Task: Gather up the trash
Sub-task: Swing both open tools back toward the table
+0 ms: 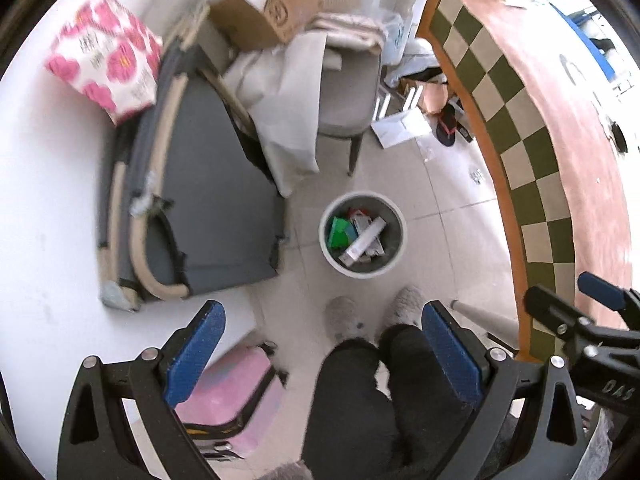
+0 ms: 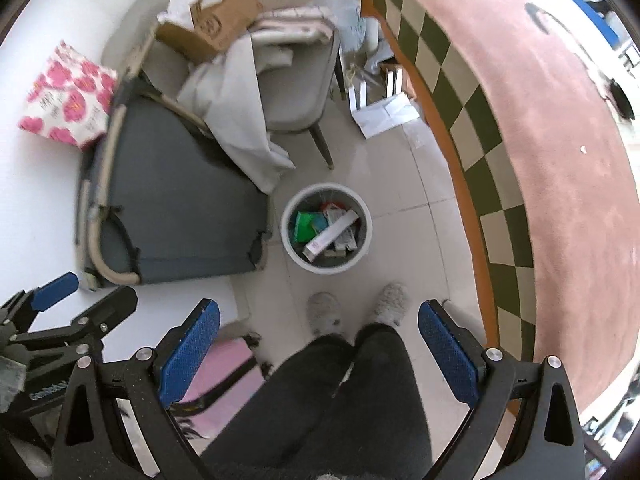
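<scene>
Both grippers hang high over the floor: the left gripper [image 1: 320, 344] has its jaws spread wide and empty, and the right gripper [image 2: 320, 340] likewise. Below them stand the person's slippered feet [image 2: 356, 306]. Just beyond sits the bin [image 1: 394, 256], already holding a white box [image 1: 366, 238] and green packet [image 1: 338, 232]. A drop looks finished; next comes finding more trash, perhaps papers [image 1: 400, 128] beside the chair [image 1: 348, 92].

We look steeply down from both wrist cameras, high above the floor. Both share the bin [image 1: 362, 236] [image 2: 326, 227] at frame centre, and each catches the other gripper at a lower edge.
</scene>
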